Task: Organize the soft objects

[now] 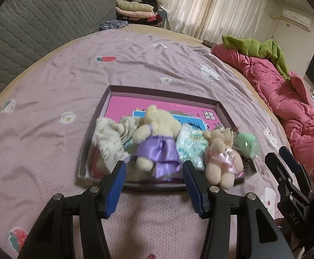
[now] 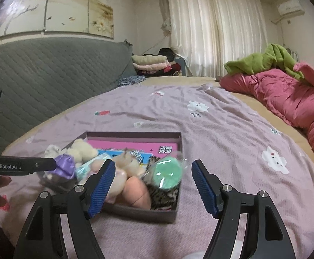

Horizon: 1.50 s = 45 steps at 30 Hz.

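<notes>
A shallow box [image 1: 157, 90] with a pink floor lies on the bed and holds soft things in its near half. In the left wrist view I see a cream bear in a purple skirt [image 1: 157, 136], a small bear in pink [image 1: 220, 157], a floral cloth [image 1: 111, 138], a mint tissue pack [image 1: 189, 144] and a wrapped green puff [image 1: 245, 142]. My left gripper [image 1: 154, 183] is open and empty just before the box's near edge. My right gripper [image 2: 153, 185] is open and empty over the box's near right corner [image 2: 174, 213], close to the green puff [image 2: 167, 174].
The bed has a mauve sheet [image 1: 70, 82] with printed patches. A pink quilt [image 1: 286, 99] with a green cloth [image 1: 260, 47] lies along the right side. A grey padded headboard [image 2: 49, 82] and folded clothes [image 2: 152, 64] stand at the back.
</notes>
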Motion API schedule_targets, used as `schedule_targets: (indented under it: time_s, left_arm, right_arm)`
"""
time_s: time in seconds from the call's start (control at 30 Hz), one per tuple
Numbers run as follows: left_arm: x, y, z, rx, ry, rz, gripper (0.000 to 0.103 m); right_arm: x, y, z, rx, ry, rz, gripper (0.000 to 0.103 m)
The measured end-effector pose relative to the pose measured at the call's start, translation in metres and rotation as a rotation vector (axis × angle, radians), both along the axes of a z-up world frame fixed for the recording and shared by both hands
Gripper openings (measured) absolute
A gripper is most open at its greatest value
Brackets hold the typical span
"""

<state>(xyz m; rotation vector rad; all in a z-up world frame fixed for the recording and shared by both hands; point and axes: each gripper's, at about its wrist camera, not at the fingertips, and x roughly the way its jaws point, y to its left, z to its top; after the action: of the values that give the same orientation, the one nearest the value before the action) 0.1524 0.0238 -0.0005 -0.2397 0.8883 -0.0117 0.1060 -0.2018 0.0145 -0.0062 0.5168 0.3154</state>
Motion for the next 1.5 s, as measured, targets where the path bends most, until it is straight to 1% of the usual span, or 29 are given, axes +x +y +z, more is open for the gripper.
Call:
schedule_targets:
  time_s: [0.13, 0.37, 0.43, 0.53, 0.67, 0.77, 0.83, 1.1, 1.37, 1.5]
  left_arm:
    - [-0.012, 0.002, -0.002, 0.001, 0.014, 0.009, 0.054]
    - [-0.035, -0.001, -0.003, 0.033, 0.017, 0.006, 0.055]
    - [-0.042, -0.002, -0.005, 0.058, 0.017, 0.007, 0.055]
    - [-0.051, 0.000, -0.009, 0.049, 0.034, 0.016, 0.055]
    - [-0.063, 0.002, -0.013, 0.072, 0.043, 0.028, 0.055]
    - [-0.071, 0.005, -0.016, 0.066, 0.048, 0.040, 0.055]
    - [-0.077, 0.005, -0.016, 0.078, 0.048, 0.040, 0.055]
    - [-0.095, 0.001, -0.013, 0.080, 0.038, 0.017, 0.055]
    - [-0.108, -0.006, -0.008, 0.084, 0.029, 0.003, 0.055]
    - [-0.112, -0.011, -0.010, 0.100, 0.031, -0.008, 0.055]
  right_arm:
    - [-0.018, 0.014, 0.003, -0.029, -0.010, 0.010, 0.075]
    - [-0.047, 0.035, 0.000, -0.080, 0.014, 0.028, 0.075]
    - [-0.053, 0.036, 0.000, -0.079, 0.023, 0.028, 0.075]
    - [-0.062, 0.036, 0.000, -0.077, 0.047, 0.020, 0.075]
    - [-0.072, 0.036, -0.001, -0.076, 0.085, 0.001, 0.075]
    - [-0.080, 0.036, -0.001, -0.076, 0.111, -0.022, 0.075]
    - [-0.084, 0.036, -0.001, -0.077, 0.124, -0.034, 0.075]
    - [-0.102, 0.045, 0.001, -0.097, 0.162, -0.061, 0.075]
    - [-0.120, 0.055, 0.002, -0.147, 0.159, -0.033, 0.075]
    - [-0.124, 0.056, 0.002, -0.147, 0.157, -0.023, 0.075]
